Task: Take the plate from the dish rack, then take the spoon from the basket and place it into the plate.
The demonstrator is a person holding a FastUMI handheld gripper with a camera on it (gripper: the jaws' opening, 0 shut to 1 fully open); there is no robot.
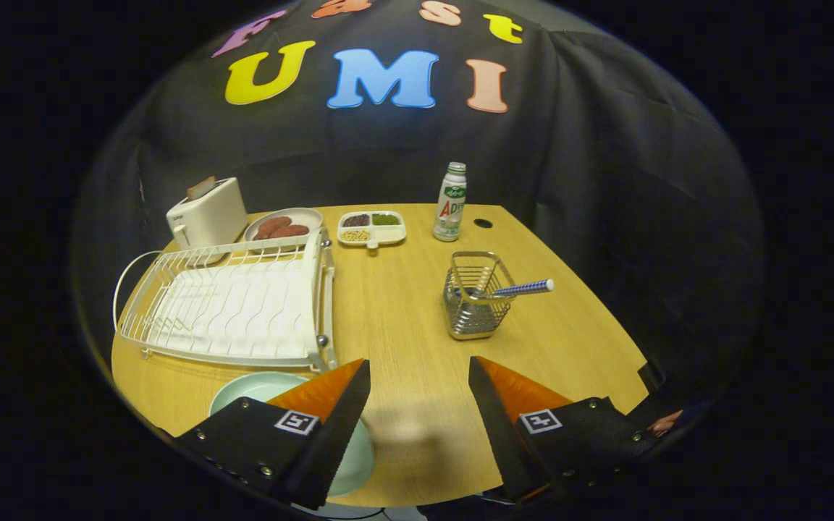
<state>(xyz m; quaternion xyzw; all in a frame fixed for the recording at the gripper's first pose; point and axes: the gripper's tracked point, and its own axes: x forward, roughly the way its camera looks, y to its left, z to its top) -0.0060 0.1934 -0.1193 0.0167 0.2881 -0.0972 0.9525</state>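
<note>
A pale green plate (250, 391) lies flat on the wooden table (402, 318), just in front of the white dish rack (236, 304) and partly under my left finger. The rack holds nothing. Ahead and slightly right stands a wire basket (476, 297) with a spoon (515, 291) leaning in it, its blue-patterned handle pointing right over the rim. My gripper (419, 373) hovers over the table's near edge, open, with bare wood between its fingers. The basket is well beyond the fingertips.
A white toaster (207, 212) stands at the back left, beside a plate of sausages (283, 226). A divided tray of beans (371, 228) and a drink bottle (450, 202) sit at the back. A cable hole (483, 223) lies near the bottle.
</note>
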